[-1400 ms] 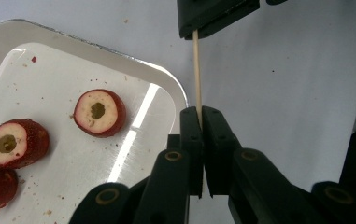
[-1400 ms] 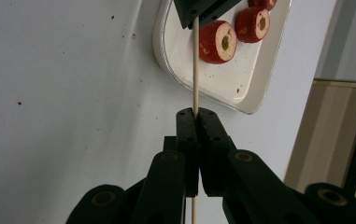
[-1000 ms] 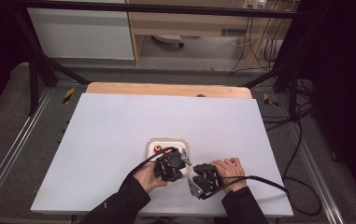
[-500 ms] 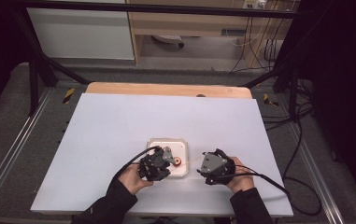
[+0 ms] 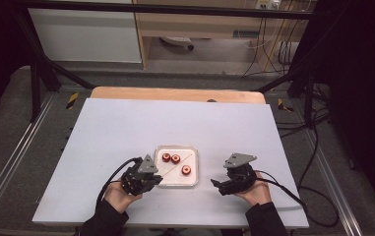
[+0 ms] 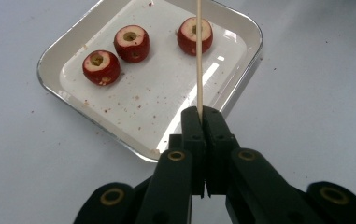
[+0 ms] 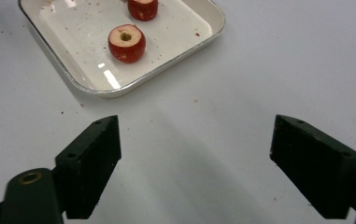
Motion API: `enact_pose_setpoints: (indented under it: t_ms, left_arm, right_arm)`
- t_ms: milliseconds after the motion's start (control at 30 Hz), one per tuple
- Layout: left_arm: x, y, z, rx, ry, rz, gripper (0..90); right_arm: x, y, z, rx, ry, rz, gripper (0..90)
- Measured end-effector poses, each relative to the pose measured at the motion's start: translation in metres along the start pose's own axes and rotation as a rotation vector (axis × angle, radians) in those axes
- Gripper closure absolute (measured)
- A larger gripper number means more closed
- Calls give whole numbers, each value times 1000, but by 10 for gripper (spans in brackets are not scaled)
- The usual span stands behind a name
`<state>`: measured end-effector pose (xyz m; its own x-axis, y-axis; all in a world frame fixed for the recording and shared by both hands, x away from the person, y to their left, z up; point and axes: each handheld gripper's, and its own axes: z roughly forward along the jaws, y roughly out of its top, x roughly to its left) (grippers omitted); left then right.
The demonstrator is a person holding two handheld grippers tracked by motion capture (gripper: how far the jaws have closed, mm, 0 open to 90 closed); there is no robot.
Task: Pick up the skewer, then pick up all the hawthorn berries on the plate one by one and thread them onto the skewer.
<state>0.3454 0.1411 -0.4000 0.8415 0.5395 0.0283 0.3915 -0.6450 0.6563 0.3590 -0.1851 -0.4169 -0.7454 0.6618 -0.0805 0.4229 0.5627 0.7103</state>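
Grey floor [image 5: 8, 147], wooden shelf unit [image 5: 200, 24] behind table.

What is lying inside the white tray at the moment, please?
The white tray holds three cored red fruits amid crumbs. The skewer, clamped in the left gripper, hides a strip of one fruit.

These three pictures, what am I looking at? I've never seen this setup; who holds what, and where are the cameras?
A person at a white table holds a hand-worked tool with two black jaws in each hand. The high view looks down from above; the other two pictures come from cameras riding on each tool. The left gripper has its jaws shut on a thin wooden skewer that points over a white tray. Three cored red fruit pieces sit in the tray. The right gripper hangs open beside the tray, holding nothing.
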Motion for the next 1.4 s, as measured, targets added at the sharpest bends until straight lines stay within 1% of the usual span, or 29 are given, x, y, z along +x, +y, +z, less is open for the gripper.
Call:
enact_pose_setpoints:
  t_ms: [33,67,100,167,267,367,433,467,500,600,667,700,733,867,900,967,1067,1100,1133,1167,1400]
  left_arm:
    - [1,-3,-2,-11,4,-3,887]
    - [1,-5,-3,-25,8,-10,888]
    - [2,-8,-5,-35,12,-14,888]
    - [3,-14,-7,-52,19,-25,887]
    - [7,-24,-9,-82,22,-49,887]
    - [10,-34,-12,-121,22,-82,887]
    - [11,-40,-14,-136,28,-94,887]
    - [12,-43,-14,-141,33,-97,887]
    - [13,-45,-15,-147,30,-104,887]
    - [15,-49,-16,-164,25,-120,887]
    - [15,-51,-17,-173,24,-122,887]
    - [15,-52,-17,-174,26,-119,887]
    - [15,-54,-18,-177,28,-121,887]
    - [15,-58,-20,-194,23,-124,887]
    - [15,-59,-20,-195,24,-123,887]
    - [16,-60,-21,-196,24,-123,887]
    - [16,-62,-21,-194,17,-126,886]
    - [16,-62,-21,-193,18,-124,886]
    - [16,-63,-20,-195,17,-125,886]
    - [16,-63,-20,-192,11,-127,887]
    - [16,-65,-18,-191,0,-129,886]
  right_arm:
    - [0,0,0,0,0,0,141]
    - [0,1,2,10,9,23,126]
    - [0,1,2,10,9,23,126]
    - [0,1,4,12,24,51,115]
    - [0,3,6,-6,43,75,94]
    - [-2,6,7,-24,68,124,85]
    - [-3,9,6,-27,84,157,84]
    - [-4,11,7,-28,82,153,84]
    - [-3,14,6,-19,77,150,82]
    - [-1,23,8,-5,81,154,71]
    - [1,30,11,6,86,153,69]
    - [4,37,14,11,90,146,69]
    - [4,37,14,11,90,146,69]
    - [10,52,22,28,100,137,69]
    - [12,59,26,36,103,135,70]
    - [14,62,28,35,102,133,72]
    - [17,70,33,53,97,126,72]
    - [17,74,37,64,100,133,73]
    - [17,74,37,64,100,133,73]
    - [18,76,38,78,97,134,73]
    - [18,88,49,130,87,126,87]
